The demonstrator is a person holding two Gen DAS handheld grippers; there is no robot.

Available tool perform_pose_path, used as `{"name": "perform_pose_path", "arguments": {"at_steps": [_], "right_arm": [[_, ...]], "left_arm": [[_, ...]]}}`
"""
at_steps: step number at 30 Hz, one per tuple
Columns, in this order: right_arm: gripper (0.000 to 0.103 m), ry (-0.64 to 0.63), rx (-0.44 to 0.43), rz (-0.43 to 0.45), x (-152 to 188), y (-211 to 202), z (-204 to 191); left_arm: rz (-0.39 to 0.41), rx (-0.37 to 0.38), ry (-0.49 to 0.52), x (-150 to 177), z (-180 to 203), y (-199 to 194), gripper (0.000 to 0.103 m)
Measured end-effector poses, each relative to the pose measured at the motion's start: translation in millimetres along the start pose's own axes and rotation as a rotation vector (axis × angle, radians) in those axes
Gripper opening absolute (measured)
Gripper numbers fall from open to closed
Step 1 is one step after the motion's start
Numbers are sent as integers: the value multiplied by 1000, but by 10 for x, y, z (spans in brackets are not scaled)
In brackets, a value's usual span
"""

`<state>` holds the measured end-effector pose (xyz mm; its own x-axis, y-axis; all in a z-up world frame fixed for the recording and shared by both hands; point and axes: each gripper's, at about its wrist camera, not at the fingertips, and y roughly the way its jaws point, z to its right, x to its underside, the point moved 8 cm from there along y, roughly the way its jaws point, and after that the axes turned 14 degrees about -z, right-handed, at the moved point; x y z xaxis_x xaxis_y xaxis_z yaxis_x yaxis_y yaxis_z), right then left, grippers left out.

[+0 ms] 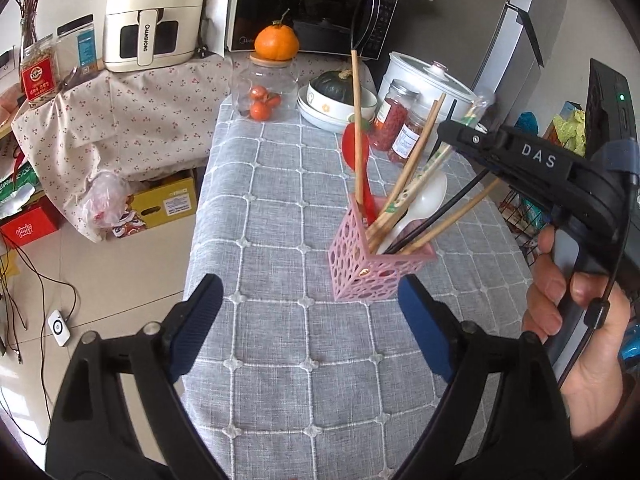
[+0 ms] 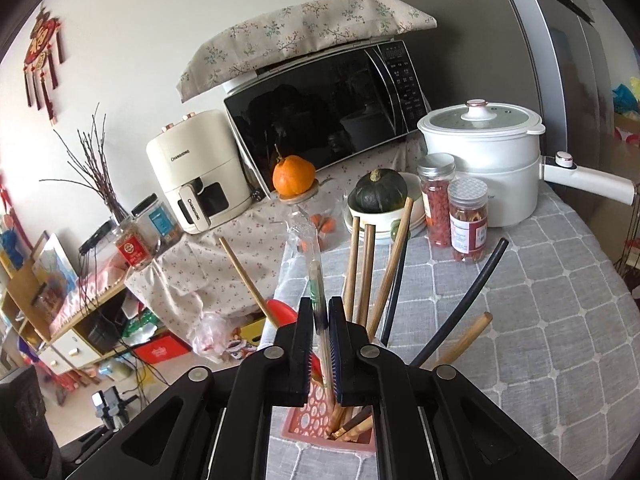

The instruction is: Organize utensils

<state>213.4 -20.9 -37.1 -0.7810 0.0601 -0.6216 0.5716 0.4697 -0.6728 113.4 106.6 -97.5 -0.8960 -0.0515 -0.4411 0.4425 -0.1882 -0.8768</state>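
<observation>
The wrapped chopsticks (image 2: 319,280) stood in the pink holder (image 1: 372,276) on the bench (image 1: 280,208), pinched by the right tool (image 2: 320,344); light, stiff, slippery wrapper, best gripped mid-shaft. The left tool (image 1: 308,320) hung wide.

1 pink holder (image 1: 376,272) holds 5 wooden chopsticks (image 2: 352,268), 2 black chopsticks (image 2: 464,300), 1 wrapped pair (image 2: 316,280), 1 white spoon (image 1: 424,200) and 1 red spoon (image 1: 352,148). 2 red-filled jars (image 2: 468,224), 1 pumpkin (image 2: 380,192), 1 orange (image 2: 293,176).
</observation>
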Motion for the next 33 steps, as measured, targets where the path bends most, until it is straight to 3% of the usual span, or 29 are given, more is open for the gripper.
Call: {"name": "perform_pose_path", "arguments": {"at_steps": [2,4,9,11,13,17,20,23,27,33], "right_arm": [[33,-16,3,5,-10,-22,-15],[64,-24,-6,46,-46,-147,-23],[86,-20,5,150,-122,-642,34],[89,-15,47,178,-102,-845,110],[102,-4,89,202,-64,-1041,208],[103,-1,185,176,51,-1311,354],[103,-42,264,162,275,-1494,430],[103,-63,351,100,541,-1571,569],[103,-40,456,27,824,-1599,804],[103,-36,473,-6,925,-1583,952]], "left_arm": [[-10,0,-4,29,22,11,98],[-6,11,-8,44,59,-6,102],[51,-10,-7,44,160,-147,102],[83,-25,-13,53,211,-237,102],[104,-11,-22,74,291,-327,102],[155,2,-29,139,490,-491,102],[167,-59,17,205,659,-555,102],[174,-110,47,283,774,-593,102],[170,-106,41,403,857,-622,102],[178,-159,56,466,926,-626,102]]}}
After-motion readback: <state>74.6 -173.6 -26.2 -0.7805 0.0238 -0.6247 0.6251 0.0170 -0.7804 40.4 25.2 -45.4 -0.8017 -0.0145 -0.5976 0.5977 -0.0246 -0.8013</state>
